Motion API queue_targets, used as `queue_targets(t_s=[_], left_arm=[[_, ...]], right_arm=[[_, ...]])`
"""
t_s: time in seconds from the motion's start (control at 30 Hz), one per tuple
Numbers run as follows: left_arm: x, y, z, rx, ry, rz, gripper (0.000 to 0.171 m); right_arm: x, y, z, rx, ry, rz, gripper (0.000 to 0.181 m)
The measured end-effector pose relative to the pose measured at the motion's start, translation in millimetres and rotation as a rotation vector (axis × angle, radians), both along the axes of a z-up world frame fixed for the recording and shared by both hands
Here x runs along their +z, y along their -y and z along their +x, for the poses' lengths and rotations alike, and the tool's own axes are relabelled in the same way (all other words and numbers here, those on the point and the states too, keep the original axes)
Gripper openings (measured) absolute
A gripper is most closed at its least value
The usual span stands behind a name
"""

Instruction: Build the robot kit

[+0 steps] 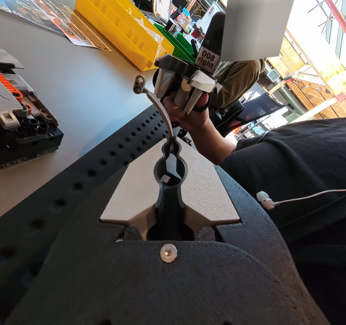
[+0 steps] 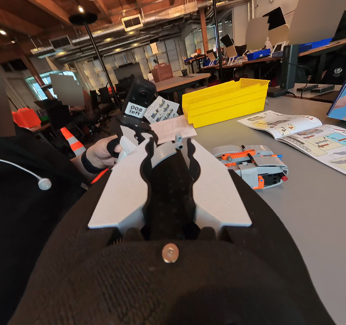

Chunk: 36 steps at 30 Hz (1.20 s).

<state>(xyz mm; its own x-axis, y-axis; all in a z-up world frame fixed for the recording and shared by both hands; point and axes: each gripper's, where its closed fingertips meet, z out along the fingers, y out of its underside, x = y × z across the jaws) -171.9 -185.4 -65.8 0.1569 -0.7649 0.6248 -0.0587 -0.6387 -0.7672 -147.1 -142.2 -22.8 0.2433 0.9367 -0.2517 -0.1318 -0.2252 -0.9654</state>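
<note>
My left gripper (image 1: 172, 144) is shut on the lower end of a curved grey brick panel (image 1: 162, 109) and holds it up in the air. The panel's far end carries a small grey connector (image 1: 139, 84). My right gripper (image 2: 169, 141) is open, with its fingers on either side of the same panel (image 2: 164, 152) and connector (image 2: 178, 141), not pressing on it. In the left wrist view the right gripper (image 1: 176, 98) shows in a hand just beyond the connector. The left gripper (image 2: 131, 139) shows in the right wrist view, held in the other hand.
A grey, orange and black brick model (image 2: 250, 166) lies on the grey table (image 2: 299, 222). Behind it stand a yellow bin (image 2: 224, 102) and an open instruction booklet (image 2: 299, 134). A black perforated panel (image 1: 112, 156) runs below the left gripper. A green bin (image 1: 177, 42) sits beyond the yellow one. The gap from one gripper's tips to the other's is roughly 7 centimeters.
</note>
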Motion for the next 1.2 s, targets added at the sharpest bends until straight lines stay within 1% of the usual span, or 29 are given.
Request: queue_targets(t_s=[0.13, 0.23, 0.4, 0.47, 0.57, 0.67, 0.83, 1.03, 1.2], left_arm=[[-6, -2, -4, -0.004, -0.020, -0.011, 0.001], [-10, -4, -5, -0.019, -0.037, -0.032, 0.001], [-15, -12, -7, -0.024, -0.057, -0.035, 0.001], [-15, -17, -8, -0.024, -0.047, -0.038, 0.001], [-16, -26, -10, -0.017, -0.034, -0.043, 0.001], [-18, -34, -12, 0.000, -0.028, -0.050, 0.001], [-21, -46, -14, -0.001, -0.015, -0.065, 0.001], [-24, -49, -11, -0.034, 0.009, -0.038, 0.000], [-27, -50, -8, -0.047, 0.015, -0.061, 0.000]], right_arm=[[-10, -6, -1, 0.004, 0.081, 0.027, 0.026], [-15, -17, 1, -0.024, 0.142, 0.072, 0.025], [-19, -30, 2, 0.013, 0.189, 0.117, 0.025], [-19, -37, 3, 0.034, 0.157, 0.096, 0.024], [-20, -56, 10, 0.002, 0.048, 0.028, 0.024], [-28, -76, 23, -0.078, -0.008, -0.081, 0.023], [-37, -94, 43, -0.205, -0.018, -0.122, 0.021], [-38, -106, 59, -0.216, -0.135, -0.242, 0.017], [-37, -114, 69, -0.203, -0.237, -0.334, 0.014]])
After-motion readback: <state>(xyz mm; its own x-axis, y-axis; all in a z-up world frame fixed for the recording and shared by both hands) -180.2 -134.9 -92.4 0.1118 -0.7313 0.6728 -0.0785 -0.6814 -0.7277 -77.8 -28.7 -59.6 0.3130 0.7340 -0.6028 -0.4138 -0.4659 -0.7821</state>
